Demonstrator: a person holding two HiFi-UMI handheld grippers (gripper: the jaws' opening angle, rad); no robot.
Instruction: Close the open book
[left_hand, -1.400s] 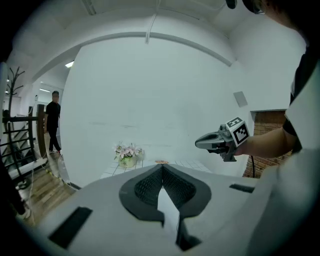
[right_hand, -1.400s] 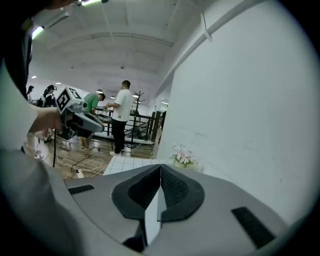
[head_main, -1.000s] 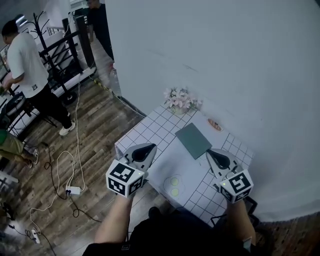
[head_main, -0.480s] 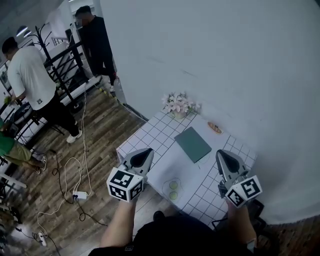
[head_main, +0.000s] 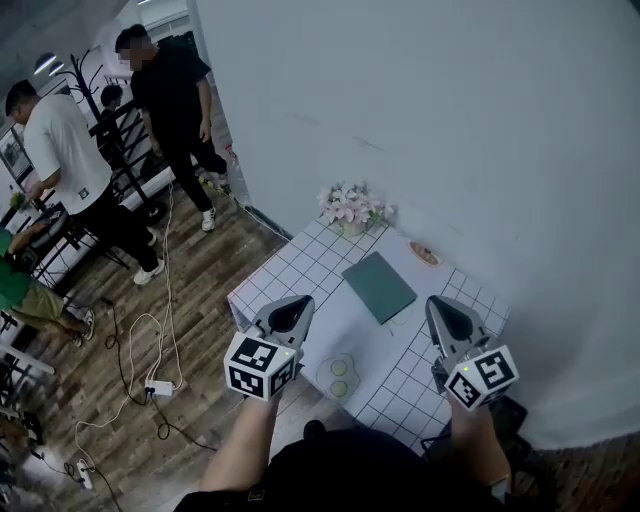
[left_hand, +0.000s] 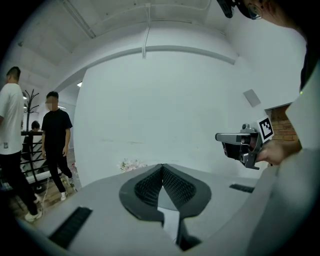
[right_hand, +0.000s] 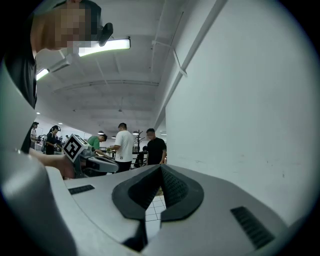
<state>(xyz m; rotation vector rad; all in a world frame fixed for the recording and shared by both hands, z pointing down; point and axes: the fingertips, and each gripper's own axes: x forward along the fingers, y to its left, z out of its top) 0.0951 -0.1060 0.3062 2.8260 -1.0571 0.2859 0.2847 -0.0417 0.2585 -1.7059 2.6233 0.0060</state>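
Nearest the person, the left gripper (head_main: 298, 305) and the right gripper (head_main: 437, 306) hover over the front of the table (head_main: 300, 262), each with its jaws pressed together on nothing. Between them a small plate (head_main: 340, 376) sits by the front edge. Beyond, the dark green book (head_main: 379, 286) lies shut and flat on the white grid-patterned top. Flowers (head_main: 349, 207) stand at the far edge against the white wall (head_main: 450, 120). To the left, cables (head_main: 130, 345) trail over the wooden floor (head_main: 190, 290), where two people (head_main: 170, 95) stand.
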